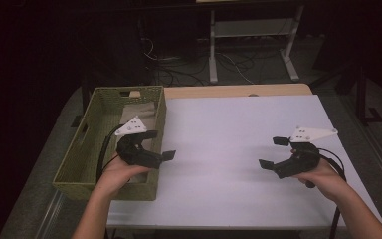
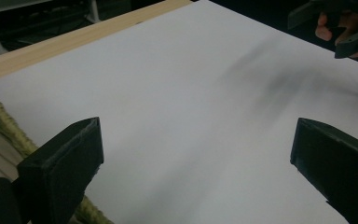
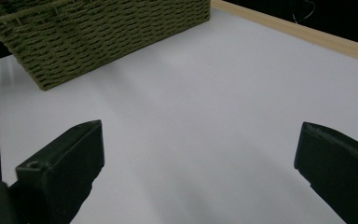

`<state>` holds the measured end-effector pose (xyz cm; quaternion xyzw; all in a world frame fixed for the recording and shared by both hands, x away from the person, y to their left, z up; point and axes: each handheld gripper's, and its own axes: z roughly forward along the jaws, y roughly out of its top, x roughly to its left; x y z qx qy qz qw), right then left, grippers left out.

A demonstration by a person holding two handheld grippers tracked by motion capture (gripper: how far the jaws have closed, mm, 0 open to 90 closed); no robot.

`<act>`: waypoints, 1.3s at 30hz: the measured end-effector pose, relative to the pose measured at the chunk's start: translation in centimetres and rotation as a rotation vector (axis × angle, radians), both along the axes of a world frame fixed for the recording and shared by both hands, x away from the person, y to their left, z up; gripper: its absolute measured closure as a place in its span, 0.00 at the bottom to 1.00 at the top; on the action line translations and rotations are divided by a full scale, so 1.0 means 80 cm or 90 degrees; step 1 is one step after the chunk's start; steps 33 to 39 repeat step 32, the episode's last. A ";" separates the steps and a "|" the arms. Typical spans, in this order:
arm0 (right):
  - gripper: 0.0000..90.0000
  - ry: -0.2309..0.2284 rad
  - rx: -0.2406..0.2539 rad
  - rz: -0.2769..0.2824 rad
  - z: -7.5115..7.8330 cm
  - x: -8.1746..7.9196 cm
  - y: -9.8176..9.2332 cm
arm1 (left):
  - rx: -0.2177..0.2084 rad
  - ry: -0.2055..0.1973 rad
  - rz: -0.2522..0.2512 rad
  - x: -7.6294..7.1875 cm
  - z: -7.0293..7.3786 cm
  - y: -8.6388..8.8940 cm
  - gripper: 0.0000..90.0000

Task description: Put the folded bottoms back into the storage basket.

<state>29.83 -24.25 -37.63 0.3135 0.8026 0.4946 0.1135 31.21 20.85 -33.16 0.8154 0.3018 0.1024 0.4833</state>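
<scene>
Basket (image 1: 87,154) sitting at the table's left edge, with both grippers hovering empty.

The left gripper (image 1: 160,144) is holding its 2 jaws spread wide over the basket's right wall, gripping nothing; the right gripper (image 1: 273,152), jaws equally spread, is hanging over bare white tabletop (image 1: 229,139) well apart from it. Judging by this, nothing is being carried and the work looks either finished or unstarted. The basket is rectangular, olive woven cord, ribbed, with a pale cloth lining (image 1: 142,115) showing inside.

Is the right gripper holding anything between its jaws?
No: the right gripper has its jaws spread wide, with just the bare white table between them.
</scene>
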 end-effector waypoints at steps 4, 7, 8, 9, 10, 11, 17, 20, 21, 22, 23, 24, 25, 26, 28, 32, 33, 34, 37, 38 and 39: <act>0.01 -0.004 -0.002 -0.008 -0.004 -0.009 -0.011 | -0.002 0.000 -0.006 -0.004 -0.002 0.001 0.02; 0.01 -0.010 -0.005 -0.010 -0.006 -0.016 -0.018 | -0.002 0.002 -0.007 -0.006 -0.002 0.004 0.01; 0.01 -0.010 -0.006 -0.014 -0.007 -0.019 -0.021 | -0.005 0.002 -0.007 -0.007 -0.002 0.006 0.01; 0.01 -0.011 -0.005 -0.016 -0.007 -0.021 -0.024 | -0.007 0.002 -0.006 -0.008 -0.003 0.007 0.01; 0.01 -0.011 -0.004 -0.017 -0.008 -0.023 -0.026 | -0.010 0.002 -0.005 -0.009 -0.003 0.010 0.01; 0.01 -0.011 -0.005 -0.017 -0.008 -0.025 -0.029 | -0.013 0.002 -0.006 -0.010 -0.003 0.012 0.01; 0.00 -0.014 -0.013 -0.015 -0.013 -0.035 -0.034 | -0.031 0.000 -0.007 -0.012 -0.003 0.019 0.01; 0.00 -0.016 -0.011 -0.019 -0.013 -0.035 -0.034 | -0.033 -0.004 -0.014 -0.013 -0.003 0.019 0.01; 0.00 -0.016 -0.010 -0.021 -0.013 -0.035 -0.034 | -0.032 -0.005 -0.017 -0.013 -0.003 0.019 0.01; 0.00 -0.016 -0.010 -0.021 -0.014 -0.035 -0.034 | -0.031 -0.004 -0.018 -0.014 -0.003 0.018 0.01; 0.00 -0.017 -0.010 -0.020 -0.014 -0.035 -0.034 | -0.031 -0.004 -0.019 -0.014 -0.004 0.018 0.01; 0.00 -0.017 -0.012 -0.019 -0.014 -0.035 -0.034 | -0.030 -0.005 -0.020 -0.014 -0.004 0.018 0.01; 0.00 -0.016 -0.013 -0.018 -0.015 -0.035 -0.034 | -0.031 -0.004 -0.020 -0.014 -0.004 0.018 0.01; 0.00 -0.016 -0.014 -0.018 -0.015 -0.035 -0.033 | -0.031 -0.004 -0.021 -0.013 -0.004 0.018 0.01; 0.00 -0.013 -0.017 -0.015 -0.017 -0.036 -0.032 | -0.030 -0.002 -0.022 -0.013 -0.004 0.018 0.01; 0.00 -0.010 -0.023 -0.010 -0.019 -0.036 -0.032 | -0.029 0.000 -0.023 -0.013 -0.004 0.017 0.01; 0.00 -0.010 -0.023 -0.010 -0.019 -0.036 -0.032 | -0.029 0.000 -0.023 -0.013 -0.004 0.017 0.01; 0.00 -0.010 -0.023 -0.010 -0.019 -0.036 -0.032 | -0.029 0.000 -0.023 -0.013 -0.004 0.017 0.01; 0.00 -0.010 -0.023 -0.010 -0.019 -0.036 -0.032 | -0.029 0.000 -0.023 -0.013 -0.004 0.017 0.01; 0.00 -0.010 -0.023 -0.010 -0.019 -0.036 -0.032 | -0.029 0.000 -0.023 -0.013 -0.004 0.017 0.01; 0.00 -0.010 -0.023 -0.010 -0.019 -0.036 -0.032 | -0.029 0.000 -0.023 -0.013 -0.004 0.017 0.01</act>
